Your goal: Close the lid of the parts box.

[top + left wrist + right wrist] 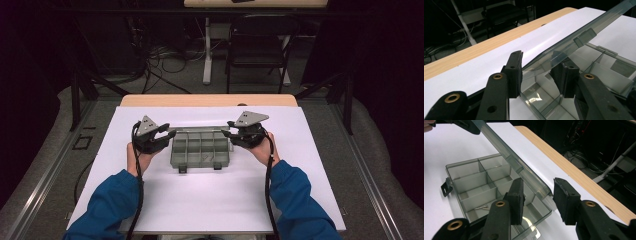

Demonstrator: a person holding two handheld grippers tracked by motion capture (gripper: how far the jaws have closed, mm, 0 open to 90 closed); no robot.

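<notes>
I've got a clear compartment box (pixel 200 148) sitting mid-table on the white sheet (pixel 210 200), its lid (pixel 574 37) raised and held between my two tools. Two dark latches (pixel 182 169) hang at the box's 6 o'clock edge, hinge side at 12.

Left gripper (pixel 161 134) sits at the box's 9 o'clock end. In the left gripper view the jaws straddle the lid's corner, one pad (pixel 514 72) outside, one inside the box; whether they actually press the plastic I cannot tell. Right gripper (pixel 231 134) is at the 3 o'clock end. In the right gripper view the lid's edge (pixel 524 170) runs into the gap between the pads and a sliver of space shows on both sides, so I read it as released around the lid, not clamped.

My read: the step is swinging the lid about its hinge, both ends together. To do it well:
- get both pads properly on the lid ends before moving, since clear plastic is slick
- move both hands along the same arc, or the lid twists and the hinge strains
- keep the base flat; it's light and may lift or skid towards 12
- there are small screws (pixel 482 207) in a near compartment, so no jolts
- keep the left inner jaw clear of the dividers (pixel 549 100).
</notes>
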